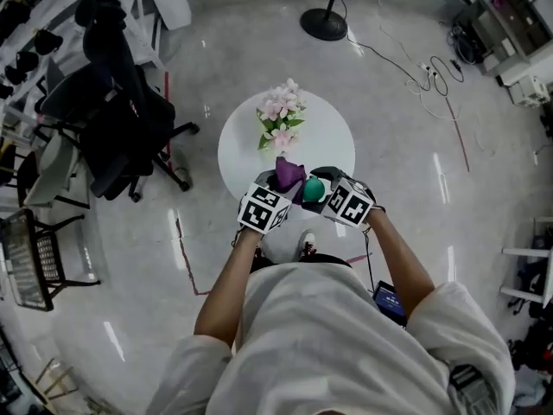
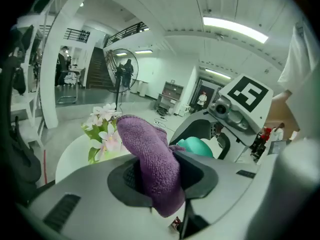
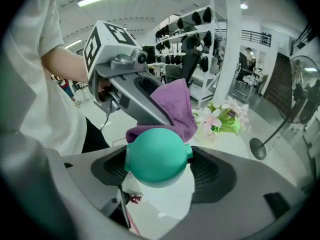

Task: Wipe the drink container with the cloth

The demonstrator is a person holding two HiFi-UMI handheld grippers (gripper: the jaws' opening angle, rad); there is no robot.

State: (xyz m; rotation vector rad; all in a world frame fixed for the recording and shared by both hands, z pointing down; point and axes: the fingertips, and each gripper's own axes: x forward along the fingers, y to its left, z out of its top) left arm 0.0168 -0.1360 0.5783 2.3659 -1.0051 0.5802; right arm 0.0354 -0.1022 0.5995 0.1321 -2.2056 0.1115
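Note:
Over the near edge of the round white table [image 1: 324,141], my right gripper [image 1: 321,190] is shut on a teal, ball-shaped drink container [image 3: 157,156], its pads pressing both sides. My left gripper [image 1: 278,188] is shut on a purple knitted cloth [image 2: 150,159], which sticks up from between the jaws and flops over. In the right gripper view the cloth [image 3: 175,106] hangs just behind the container's far side and seems to touch it. In the left gripper view the container [image 2: 196,146] shows just past the cloth. The two grippers point toward each other, close together.
A bunch of pink and white flowers [image 1: 281,115] stands on the table beyond the grippers. A black office chair [image 1: 121,119] is to the left, a fan's round base [image 1: 324,24] and loose cables [image 1: 432,76] lie on the floor farther off. A wire rack [image 1: 26,258] stands at the left edge.

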